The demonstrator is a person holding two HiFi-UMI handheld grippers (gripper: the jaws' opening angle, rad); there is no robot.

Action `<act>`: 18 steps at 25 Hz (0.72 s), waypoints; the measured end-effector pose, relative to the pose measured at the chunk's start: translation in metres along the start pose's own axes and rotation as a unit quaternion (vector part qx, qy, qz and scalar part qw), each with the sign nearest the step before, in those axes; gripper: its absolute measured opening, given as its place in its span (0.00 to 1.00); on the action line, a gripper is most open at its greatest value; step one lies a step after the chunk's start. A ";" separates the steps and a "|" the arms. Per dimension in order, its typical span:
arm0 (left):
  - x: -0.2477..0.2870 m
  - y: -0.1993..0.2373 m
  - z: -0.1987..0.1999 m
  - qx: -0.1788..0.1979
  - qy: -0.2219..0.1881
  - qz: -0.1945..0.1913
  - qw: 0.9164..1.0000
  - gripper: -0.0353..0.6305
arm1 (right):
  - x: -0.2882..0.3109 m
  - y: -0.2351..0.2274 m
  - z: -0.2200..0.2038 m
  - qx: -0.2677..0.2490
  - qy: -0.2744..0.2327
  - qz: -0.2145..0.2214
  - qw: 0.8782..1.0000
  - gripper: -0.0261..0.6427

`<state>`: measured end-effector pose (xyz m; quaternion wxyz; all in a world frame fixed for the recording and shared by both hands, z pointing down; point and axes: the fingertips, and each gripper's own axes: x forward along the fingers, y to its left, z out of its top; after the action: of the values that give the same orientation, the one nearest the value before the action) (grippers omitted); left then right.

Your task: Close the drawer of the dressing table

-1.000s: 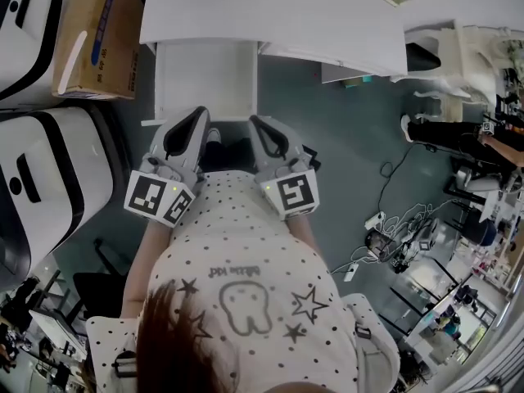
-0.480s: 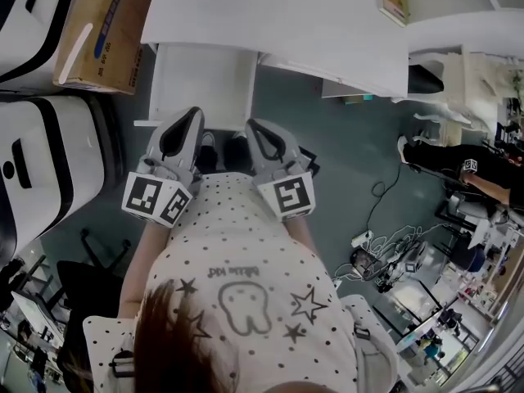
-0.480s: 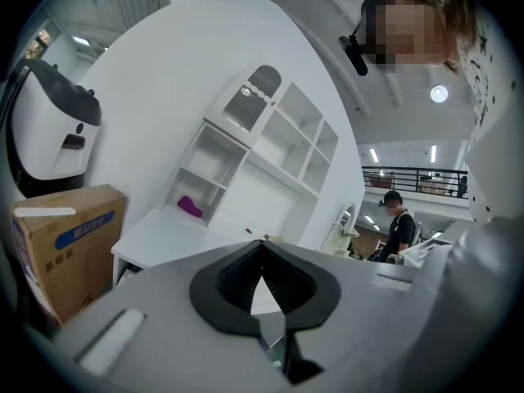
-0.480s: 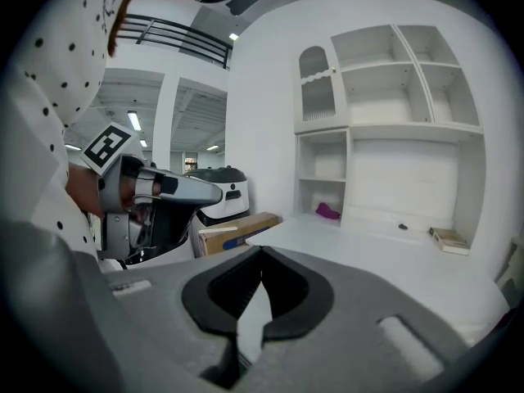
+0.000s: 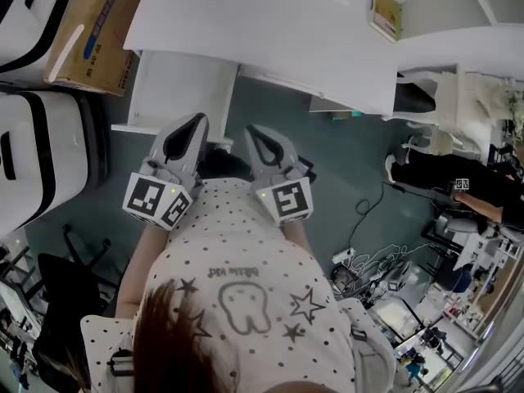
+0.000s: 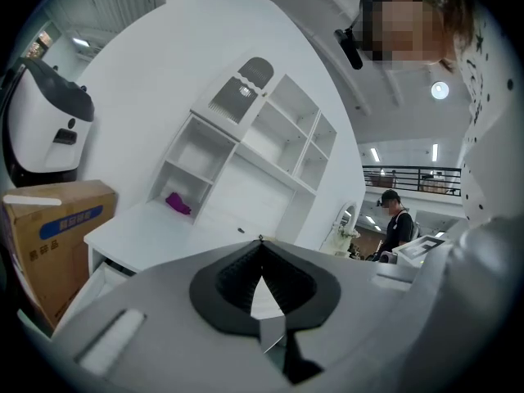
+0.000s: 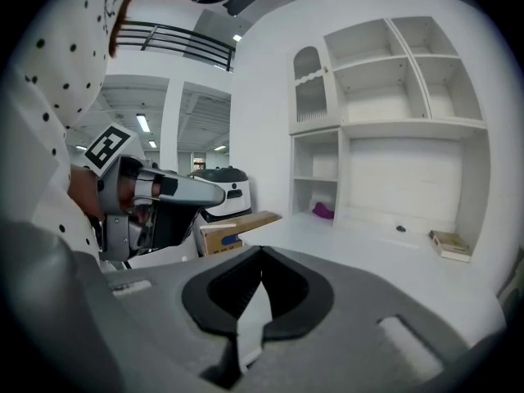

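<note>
**Drawer still out at the dressing table.** An open white drawer (image 5: 176, 88) juts from the left part of the front edge of the white dressing table (image 5: 270, 23). Its front lip reaches toward the person in the dotted white shirt (image 5: 246, 285).

The left hand-held gripper (image 5: 199, 119), jaws closed on nothing, lies over that lip near the drawer's right front corner. The right hand-held gripper (image 5: 249, 130), likewise pinched together and empty, points just past that corner, above the teal floor (image 5: 327, 162). Open floor runs under the table's front edge to the right of the drawer.

Against a second ago, the drawer sits further left of the two grippers. The right one then lined up with the drawer's right front corner. The drawer stands about as far out as it did.

A brown cardboard box (image 5: 90, 27) stands near the drawer's left side, off the table's left end. White-and-black machines (image 5: 41, 150) crowd that flank. A white shelf unit (image 7: 393, 97) rises along the table's back edge, with a purple object (image 7: 323, 211) in a low cubby. A small yellowish box (image 5: 385, 13) lies toward the right back corner. Cables (image 5: 368, 256) trail over the floor at right, near a person in black (image 5: 446, 174).
</note>
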<state>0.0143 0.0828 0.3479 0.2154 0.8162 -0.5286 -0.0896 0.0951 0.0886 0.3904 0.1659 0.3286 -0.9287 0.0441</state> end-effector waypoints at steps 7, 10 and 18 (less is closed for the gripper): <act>0.006 -0.021 -0.025 -0.005 0.014 0.002 1.000 0.05 | -0.014 0.009 -0.018 -0.043 0.011 0.055 0.997 0.04; 0.008 -0.028 -0.023 -0.008 0.009 -0.003 1.000 0.05 | -0.021 0.001 -0.018 -0.035 0.002 0.044 0.998 0.04; 0.006 -0.040 -0.013 -0.002 -0.019 -0.018 1.000 0.06 | -0.032 -0.012 -0.020 -0.020 -0.006 0.019 1.000 0.04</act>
<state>0.0550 0.0944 0.3424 0.2053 0.8232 -0.5177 -0.1105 0.1316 0.1024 0.3985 0.1659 0.3081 -0.9364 0.0262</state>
